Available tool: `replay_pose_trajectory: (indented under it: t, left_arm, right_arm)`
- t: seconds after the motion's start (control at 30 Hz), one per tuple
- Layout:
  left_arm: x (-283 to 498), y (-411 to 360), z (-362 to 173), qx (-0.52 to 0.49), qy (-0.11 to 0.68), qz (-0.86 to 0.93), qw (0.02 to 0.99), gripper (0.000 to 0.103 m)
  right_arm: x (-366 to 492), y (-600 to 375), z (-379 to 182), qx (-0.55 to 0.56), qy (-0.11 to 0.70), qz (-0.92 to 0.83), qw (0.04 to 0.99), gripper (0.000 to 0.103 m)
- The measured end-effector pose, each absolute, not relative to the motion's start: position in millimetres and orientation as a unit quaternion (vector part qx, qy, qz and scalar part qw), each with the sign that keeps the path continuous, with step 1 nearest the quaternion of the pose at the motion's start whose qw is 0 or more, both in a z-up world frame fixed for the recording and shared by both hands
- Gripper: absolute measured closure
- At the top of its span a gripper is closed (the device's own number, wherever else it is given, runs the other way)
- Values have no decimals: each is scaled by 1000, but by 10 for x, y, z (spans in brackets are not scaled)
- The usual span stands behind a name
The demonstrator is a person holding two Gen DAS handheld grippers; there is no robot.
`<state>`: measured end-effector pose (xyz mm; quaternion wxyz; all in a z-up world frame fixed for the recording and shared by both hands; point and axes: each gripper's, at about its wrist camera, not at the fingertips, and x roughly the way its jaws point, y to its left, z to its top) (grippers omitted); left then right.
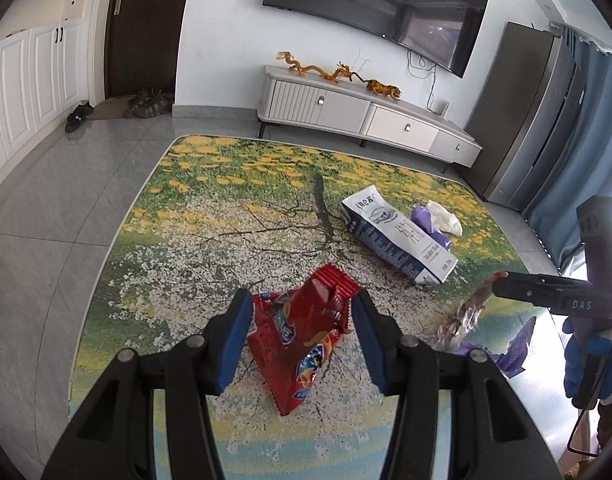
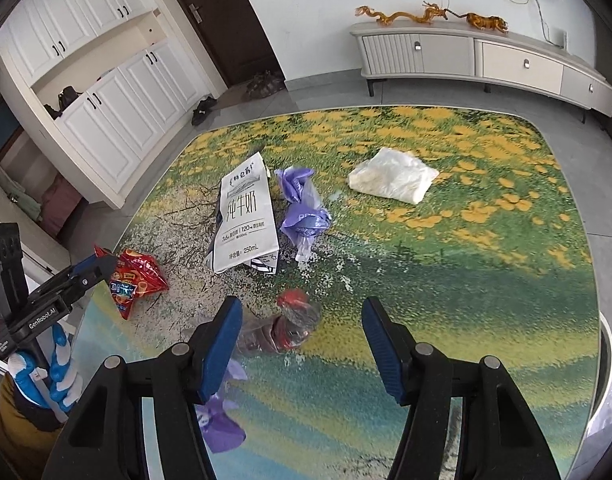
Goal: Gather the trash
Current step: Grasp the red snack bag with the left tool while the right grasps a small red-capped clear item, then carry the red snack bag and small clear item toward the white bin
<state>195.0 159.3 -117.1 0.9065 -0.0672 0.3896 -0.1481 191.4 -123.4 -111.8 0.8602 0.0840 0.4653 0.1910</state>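
A red snack bag (image 1: 306, 332) lies on the flower-print table (image 1: 225, 208), and my left gripper (image 1: 301, 312) stands open around it, one blue pad on each side. From the right wrist view the left gripper (image 2: 101, 266) hangs over the red snack bag (image 2: 135, 280). My right gripper (image 2: 301, 308) is open above a crumpled clear wrapper with a red patch (image 2: 289, 320), which lies nearer its left finger. That clear wrapper (image 1: 462, 316) also shows in the left wrist view, under the right gripper (image 1: 502, 282).
A flattened white milk carton (image 2: 245, 216), a purple wrapper (image 2: 301, 208) and a white crumpled bag (image 2: 394, 178) lie further back on the table. A purple scrap (image 2: 221, 424) sits near the front edge. Gloved hands (image 2: 57, 372) hold the grippers. A grey TV cabinet (image 1: 366, 116) stands beyond.
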Motion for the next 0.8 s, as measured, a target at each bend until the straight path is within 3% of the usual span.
replay_pose_trajectory:
  t: [0.13,0.23,0.33,0.8]
  left_arm:
    - [2003,1589,-1237,-75,397,-147,903,57]
    - [2033,1607,-1285,-83,405,-149,898,78]
    - [2052,1634,-1318,-90,408,-146,897,90]
    - [1814,1678,-973,-100,376,-127,913,95]
  right_arm:
    - [1944,-1189,-1157,78,467,196,859,57]
    - [1945,-1172,-1178,74,469,200,857,73]
    - [1931,-1169,-1180,67,468,200,858,88]
    - [1756,-1414,-789,99,409,197,886,90]
